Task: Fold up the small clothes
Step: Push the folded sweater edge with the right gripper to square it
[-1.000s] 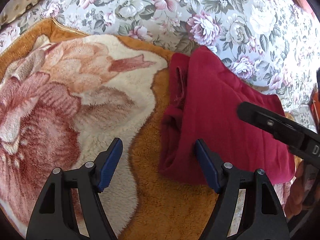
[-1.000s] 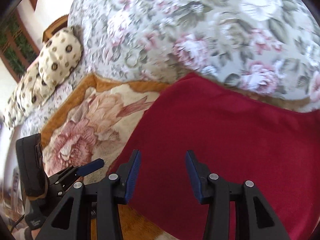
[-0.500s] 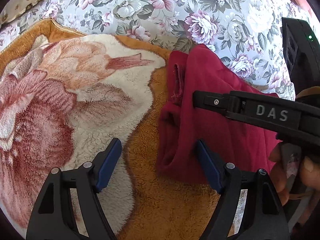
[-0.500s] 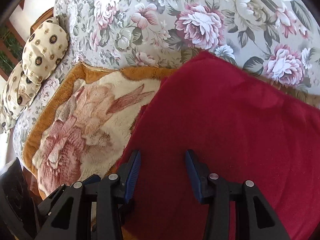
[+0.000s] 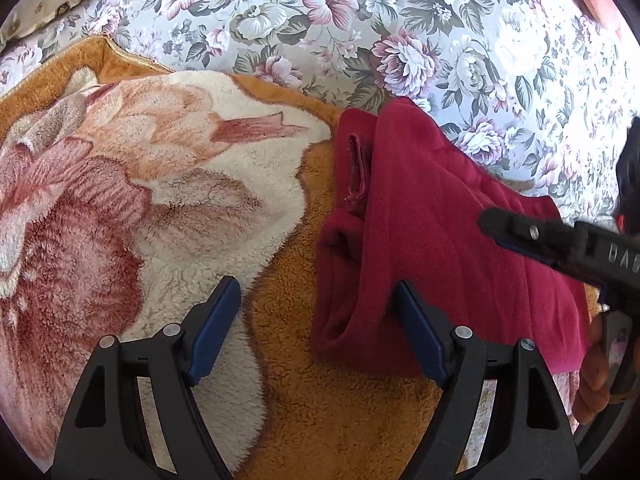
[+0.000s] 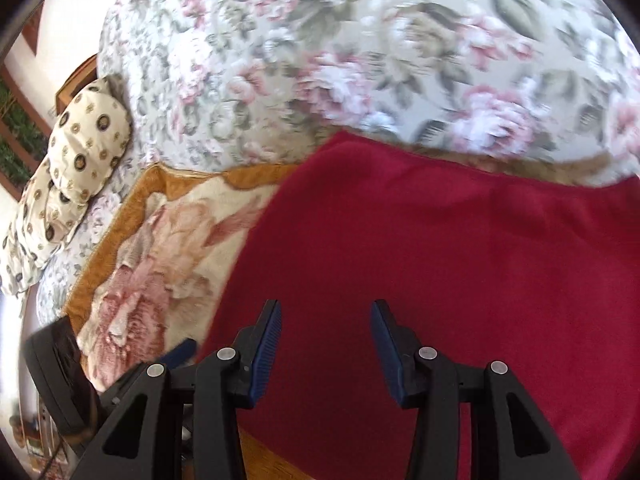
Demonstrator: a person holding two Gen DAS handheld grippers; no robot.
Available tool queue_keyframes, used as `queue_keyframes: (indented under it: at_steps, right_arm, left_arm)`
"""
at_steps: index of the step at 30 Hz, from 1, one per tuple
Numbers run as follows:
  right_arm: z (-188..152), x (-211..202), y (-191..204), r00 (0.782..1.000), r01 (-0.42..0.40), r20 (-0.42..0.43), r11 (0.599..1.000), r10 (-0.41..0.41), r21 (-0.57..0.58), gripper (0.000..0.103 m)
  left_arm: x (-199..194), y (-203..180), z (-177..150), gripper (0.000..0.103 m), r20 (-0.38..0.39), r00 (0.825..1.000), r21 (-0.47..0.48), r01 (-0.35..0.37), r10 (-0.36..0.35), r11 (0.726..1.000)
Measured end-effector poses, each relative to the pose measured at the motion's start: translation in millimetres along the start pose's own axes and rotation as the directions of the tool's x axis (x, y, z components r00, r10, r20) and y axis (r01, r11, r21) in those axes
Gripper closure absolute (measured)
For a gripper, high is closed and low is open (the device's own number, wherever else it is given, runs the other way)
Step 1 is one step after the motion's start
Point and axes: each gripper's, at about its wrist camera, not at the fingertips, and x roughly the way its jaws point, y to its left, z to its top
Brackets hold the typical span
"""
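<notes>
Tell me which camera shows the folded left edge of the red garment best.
The left wrist view. There the red garment shows its stacked layers and open folds along the left edge, lying on the fleece blanket. The right wrist view shows only its flat top, slightly blurred.

Deep crimson garment (image 5: 432, 240), plain, no print. Fleece blanket (image 5: 160, 200) beneath: golden-orange ground, cream field, large flower in rose and peach. Bedspread (image 5: 360, 12) behind: pale grey, pink and white blooms, green leaves. Cream pillow (image 6: 84, 132) dotted with dark and gold rings. Left hand-held gripper (image 5: 316, 320) and right hand-held gripper (image 6: 326, 340): black frames, blue pads.
</notes>
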Motion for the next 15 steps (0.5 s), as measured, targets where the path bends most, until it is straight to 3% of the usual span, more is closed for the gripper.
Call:
queue_keyframes:
  at_steps: [6, 15]
  right_arm:
    - [-3.7, -2.9, -7.8, 1.0, -0.007, -0.005, 1.0, 0.007, 0.013, 0.059]
    - [23.8, 24.5, 39.2, 0.999, -0.017, -0.034, 0.998, 0.015, -0.06, 0.058]
  left_arm:
    - [0.1, -2.5, -2.3, 0.022, 0.015, 1.0, 0.008, -0.014, 0.014, 1.0]
    - [-1.6, 1.5, -3.8, 0.022, 0.028, 1.0, 0.005, 0.014, -0.014, 1.0]
